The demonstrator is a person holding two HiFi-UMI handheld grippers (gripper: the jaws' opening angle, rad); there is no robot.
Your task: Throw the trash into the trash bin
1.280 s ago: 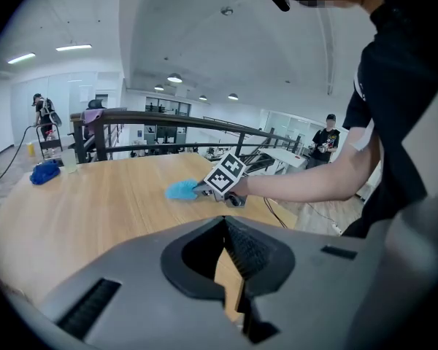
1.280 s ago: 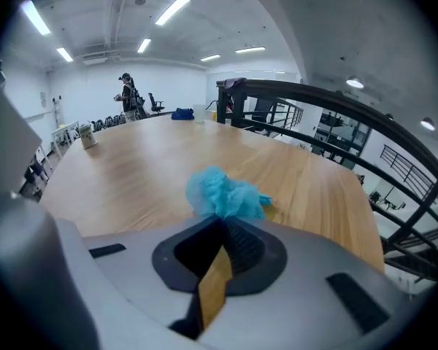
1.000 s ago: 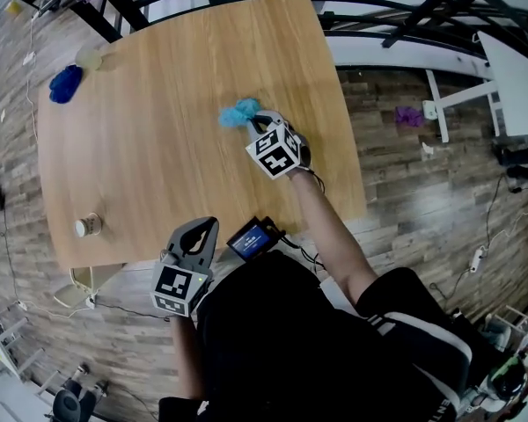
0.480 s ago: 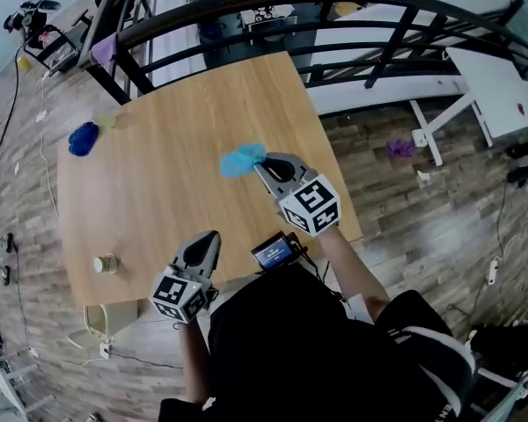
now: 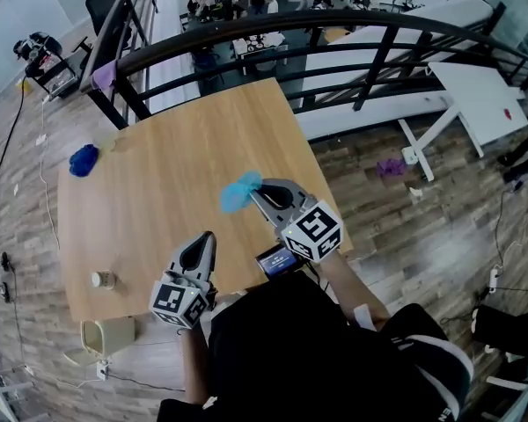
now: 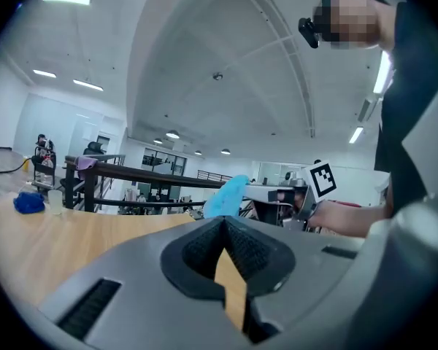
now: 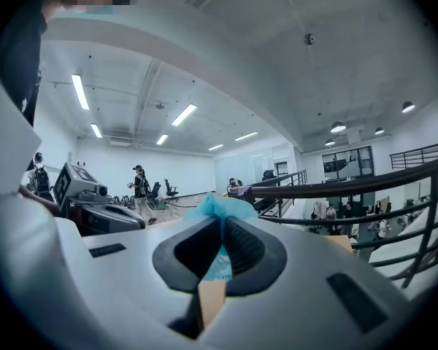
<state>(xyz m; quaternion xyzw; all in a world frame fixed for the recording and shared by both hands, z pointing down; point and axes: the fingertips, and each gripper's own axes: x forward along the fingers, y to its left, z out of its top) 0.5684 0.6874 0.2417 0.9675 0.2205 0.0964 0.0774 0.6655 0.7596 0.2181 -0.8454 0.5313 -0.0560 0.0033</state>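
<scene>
A light-blue crumpled piece of trash (image 5: 239, 192) hangs above the wooden table (image 5: 158, 209), near its right edge. My right gripper (image 5: 255, 190) is shut on it. In the right gripper view the blue wad (image 7: 219, 207) sticks out past the closed tips of the right gripper (image 7: 221, 222). My left gripper (image 5: 208, 236) hovers over the table's near edge, shut with nothing in it. In the left gripper view its tips (image 6: 223, 222) meet, and the blue trash (image 6: 226, 195) shows beyond them. A beige trash bin (image 5: 106, 335) stands on the floor by the table's near left corner.
A dark blue wad (image 5: 83, 159) lies at the table's far left and a small paper cup (image 5: 102, 280) near its front left. A black railing (image 5: 246, 33) runs behind the table. A white table (image 5: 475, 86) and a purple scrap (image 5: 389, 166) are to the right.
My right gripper has lifted the light-blue trash off the table and drawn it nearer. The left gripper has risen too, still shut.
</scene>
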